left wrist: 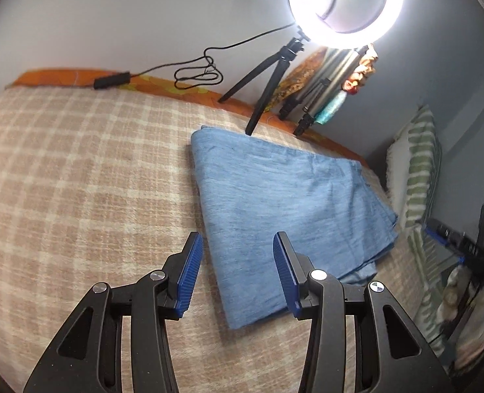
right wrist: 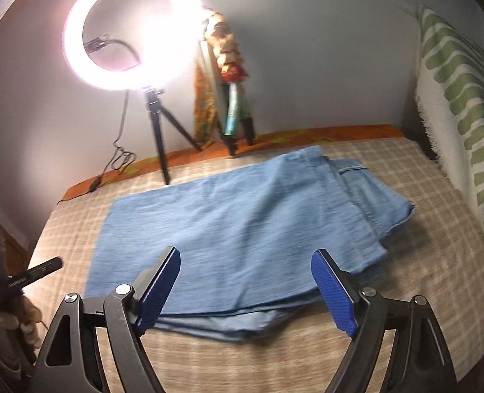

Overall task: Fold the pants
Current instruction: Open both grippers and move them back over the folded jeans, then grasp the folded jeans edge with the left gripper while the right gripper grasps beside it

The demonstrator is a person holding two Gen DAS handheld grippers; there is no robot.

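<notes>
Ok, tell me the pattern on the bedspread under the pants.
Beige and cream checks on the bedspread, clearest in the left wrist view; the pants are plain light blue.

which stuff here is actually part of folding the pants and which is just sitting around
Part of the job:
- blue pants, lying folded on the checked blanket
- left claw, open
- right claw, open

Just lying about:
- ring light on its tripod
- black cable by the wall
- green striped pillow
- second tripod, with cloth draped on it

light blue pants (right wrist: 242, 226); beige checked blanket (left wrist: 78, 170); blue-padded tongs (left wrist: 235, 275)
</notes>
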